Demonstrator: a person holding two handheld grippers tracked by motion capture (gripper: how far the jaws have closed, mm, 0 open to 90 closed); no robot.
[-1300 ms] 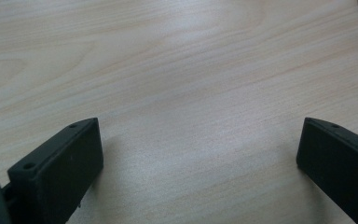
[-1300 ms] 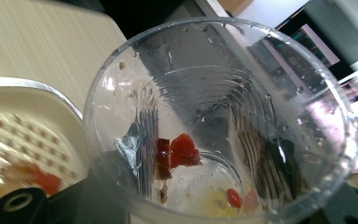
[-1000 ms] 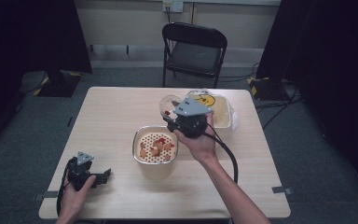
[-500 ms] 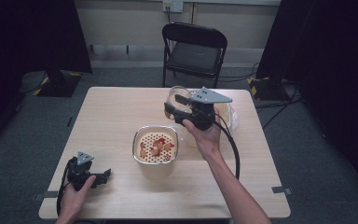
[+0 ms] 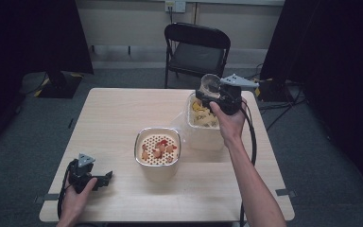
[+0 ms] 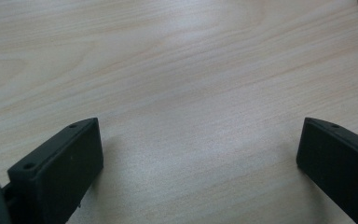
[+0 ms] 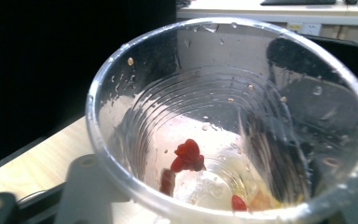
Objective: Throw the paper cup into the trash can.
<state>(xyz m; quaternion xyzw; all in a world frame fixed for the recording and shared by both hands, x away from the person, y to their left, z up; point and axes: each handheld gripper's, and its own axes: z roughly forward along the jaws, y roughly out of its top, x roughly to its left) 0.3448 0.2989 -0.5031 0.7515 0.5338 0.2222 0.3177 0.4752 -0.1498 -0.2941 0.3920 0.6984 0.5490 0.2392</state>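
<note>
Two claws at work: right claw [image 5: 208, 92] pinching a clear plastic cup [image 7: 228, 126], now lifted away from the strainer bowl [image 5: 157, 147] to above the yellow-filled container [image 5: 203, 124]. Probably pouring done, few red bits left. Left claw [image 6: 200, 163] spread, idle over the table [image 5: 118, 118].

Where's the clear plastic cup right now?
In the high view the clear plastic cup is held up in the right tongs over the far right of the table, just above the tub of yellow food.
</note>
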